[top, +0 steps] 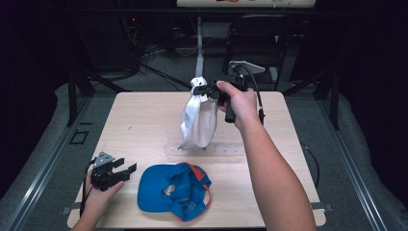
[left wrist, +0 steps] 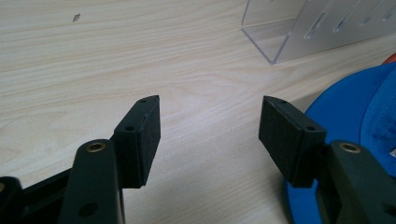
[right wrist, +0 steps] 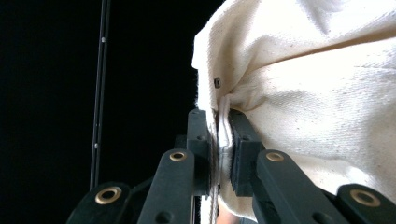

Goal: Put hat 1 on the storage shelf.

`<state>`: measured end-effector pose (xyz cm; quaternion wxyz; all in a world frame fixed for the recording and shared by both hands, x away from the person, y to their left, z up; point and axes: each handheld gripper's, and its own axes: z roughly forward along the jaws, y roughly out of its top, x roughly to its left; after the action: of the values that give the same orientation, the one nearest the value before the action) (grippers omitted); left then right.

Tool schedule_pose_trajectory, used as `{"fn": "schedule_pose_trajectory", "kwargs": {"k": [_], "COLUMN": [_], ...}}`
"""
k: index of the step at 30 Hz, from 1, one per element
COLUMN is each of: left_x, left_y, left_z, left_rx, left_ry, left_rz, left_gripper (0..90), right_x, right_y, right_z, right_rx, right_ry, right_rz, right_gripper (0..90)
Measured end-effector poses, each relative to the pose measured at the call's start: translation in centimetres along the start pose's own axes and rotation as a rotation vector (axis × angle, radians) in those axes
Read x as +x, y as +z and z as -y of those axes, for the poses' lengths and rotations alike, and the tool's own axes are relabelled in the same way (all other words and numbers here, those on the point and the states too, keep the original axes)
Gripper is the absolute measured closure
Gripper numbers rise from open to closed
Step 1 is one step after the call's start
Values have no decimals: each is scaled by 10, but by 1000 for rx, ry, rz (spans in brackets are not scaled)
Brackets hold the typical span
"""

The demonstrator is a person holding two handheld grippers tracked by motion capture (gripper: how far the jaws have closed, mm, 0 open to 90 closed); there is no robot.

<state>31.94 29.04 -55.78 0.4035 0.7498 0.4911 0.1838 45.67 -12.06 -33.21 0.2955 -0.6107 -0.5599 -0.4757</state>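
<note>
A white cloth bag [top: 198, 118] hangs above the middle of the wooden table [top: 139, 120], its lower end down at a clear plastic rack [top: 204, 148]. My right gripper [top: 204, 90] is shut on the bag's top edge; in the right gripper view the cream cloth [right wrist: 303, 79] is pinched between the two black pads [right wrist: 240, 144]. A blue cap with orange trim [top: 174, 190] lies at the table's near edge. My left gripper [top: 126, 168] rests just left of the cap, open, with bare wood between its pads [left wrist: 142, 140] and the cap's blue brim [left wrist: 345, 107] at the right.
The clear rack [left wrist: 308, 28] with slots stands across the table's middle. Behind the table are a black chair [top: 260, 33] and a white post [top: 198, 43]. Dark floor and metal rails run along both sides.
</note>
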Motion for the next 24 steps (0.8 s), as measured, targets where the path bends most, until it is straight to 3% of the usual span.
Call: {"fn": "schedule_pose_trajectory", "kwargs": {"k": [3,12,24], "left_x": [0,-3,-6], "left_y": [0,0,-2], "left_z": [0,-2,-4], "left_rx": [6,0,-31], "left_ry": [1,16,25], "left_rz": [1,4,15], "left_gripper": [391,392,391], "right_x": [-1,4,8], "right_y": [4,16,35], "right_z": [-1,-1,0], "right_rx": [-2,-13,14], "right_ry": [-4,1,-11], "right_rz": [14,-8,-21], "right_gripper": [814,813,813]}}
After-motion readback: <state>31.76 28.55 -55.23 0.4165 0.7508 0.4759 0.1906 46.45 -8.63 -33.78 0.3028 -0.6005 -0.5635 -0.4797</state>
